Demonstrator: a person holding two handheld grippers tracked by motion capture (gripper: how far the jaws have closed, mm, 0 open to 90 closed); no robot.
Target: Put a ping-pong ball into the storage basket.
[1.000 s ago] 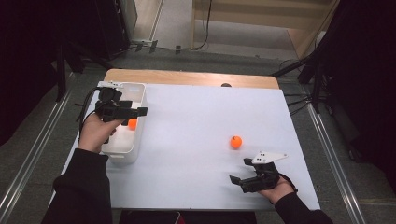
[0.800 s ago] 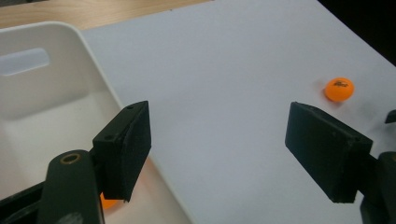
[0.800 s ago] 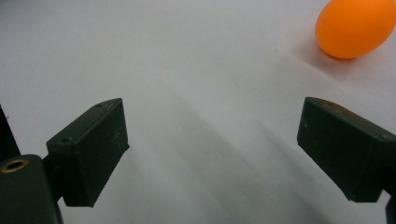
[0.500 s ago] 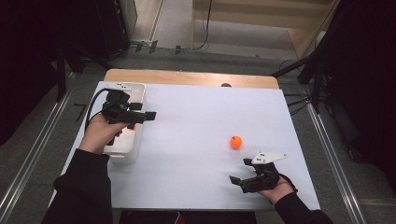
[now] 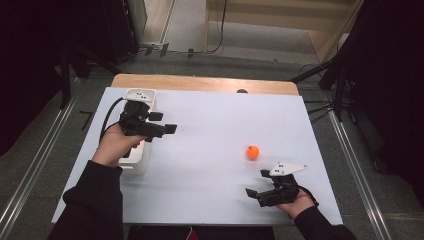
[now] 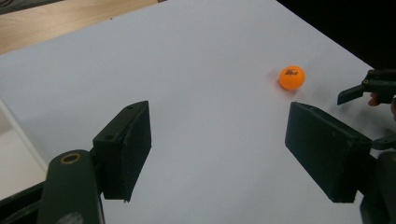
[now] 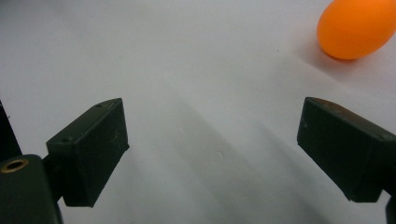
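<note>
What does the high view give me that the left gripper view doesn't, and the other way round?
High view alone: the white bin under the person's left hand, the left gripper held over the bin's edge, the whole white table, and the right gripper near the front right corner.

Left gripper view alone: its own jaws up close, standing apart with nothing between them, and dark print on the orange ball.

Both: the orange ball lying loose on the white surface, apart from both grippers, with the right gripper close beside it.
</note>
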